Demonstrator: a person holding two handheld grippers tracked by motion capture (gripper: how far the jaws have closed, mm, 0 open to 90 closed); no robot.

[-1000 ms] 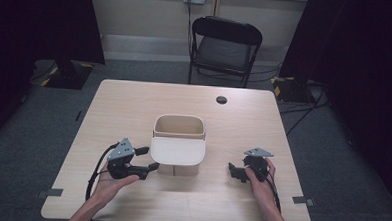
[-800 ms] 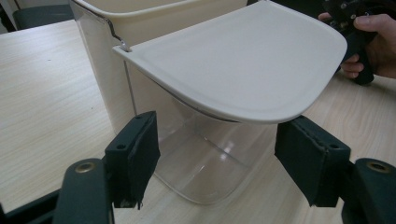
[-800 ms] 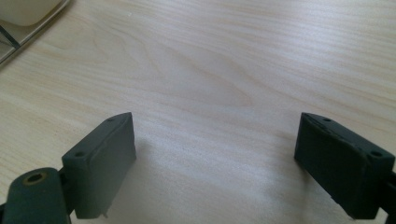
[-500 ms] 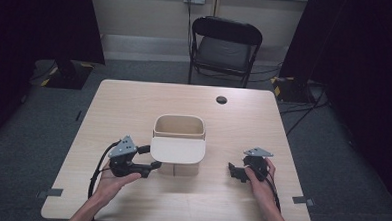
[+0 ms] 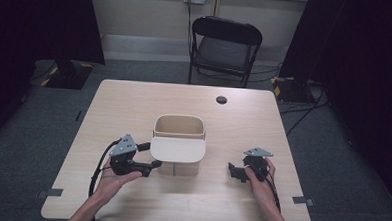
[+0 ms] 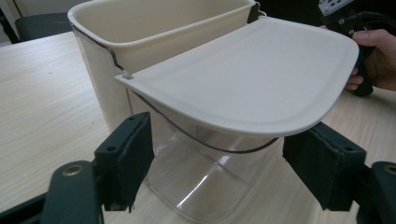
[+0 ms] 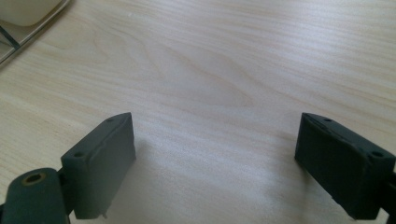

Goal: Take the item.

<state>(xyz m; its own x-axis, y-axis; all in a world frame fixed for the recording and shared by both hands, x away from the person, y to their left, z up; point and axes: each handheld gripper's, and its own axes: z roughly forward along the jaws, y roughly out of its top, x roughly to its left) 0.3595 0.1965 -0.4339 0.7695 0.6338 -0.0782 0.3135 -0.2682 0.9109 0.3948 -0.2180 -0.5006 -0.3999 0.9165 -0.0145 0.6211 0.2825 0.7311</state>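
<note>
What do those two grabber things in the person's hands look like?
Each hand-held gripper, the left and the right, is black with two blocky, dark padded jaws. A grey three-cornered plate sits on top of each. A black cable trails back along each forearm. The forearms are bare, with no sleeves showing.

Even overhead light, soft shadows, dark surroundings

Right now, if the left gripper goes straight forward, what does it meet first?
Probably the container's clear lower part, under its open lid. The left gripper points there, jaws apart, having just opened; depth is unclear.
</note>
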